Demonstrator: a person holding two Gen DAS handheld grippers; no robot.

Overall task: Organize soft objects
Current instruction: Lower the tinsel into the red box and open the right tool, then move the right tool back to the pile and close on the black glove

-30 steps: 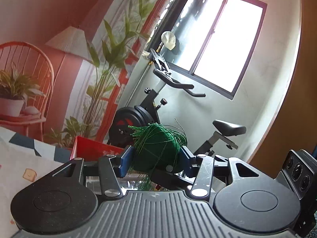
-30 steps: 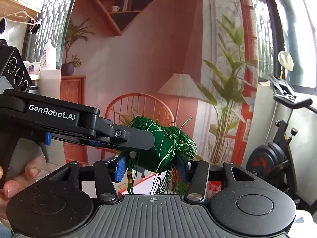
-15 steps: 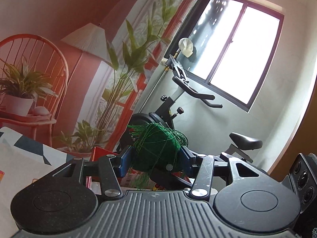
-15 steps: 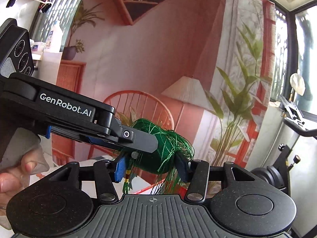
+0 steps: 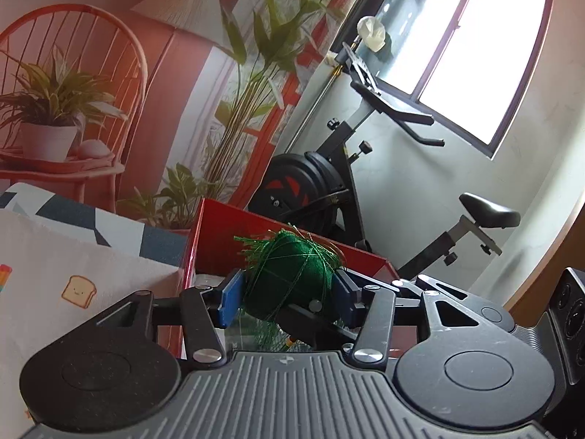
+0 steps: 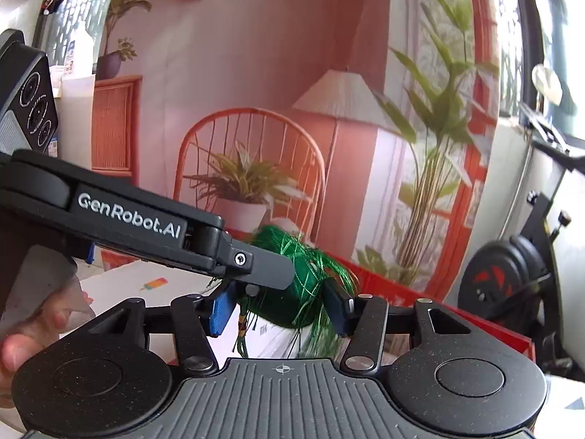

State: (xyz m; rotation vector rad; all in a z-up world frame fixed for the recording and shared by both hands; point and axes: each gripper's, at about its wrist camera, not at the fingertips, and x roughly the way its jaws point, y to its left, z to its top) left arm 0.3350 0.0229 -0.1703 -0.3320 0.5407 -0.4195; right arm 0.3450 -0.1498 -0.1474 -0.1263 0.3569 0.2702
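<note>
Daylight blazes through the window (image 5: 471, 47), blown out white. Away from it the frames bend hard at their edges, and the nearby bike (image 5: 329, 183) stays sharp.

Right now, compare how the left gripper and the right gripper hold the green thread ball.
The left gripper faces the exercise bike; the right gripper faces the chair mural. They cross: a left finger lies over the top of the green thread ball in the right wrist view, while a right finger shows under it in the left wrist view. Shared: both have fingers closed on opposite sides of the ball, red box just beyond.
</note>
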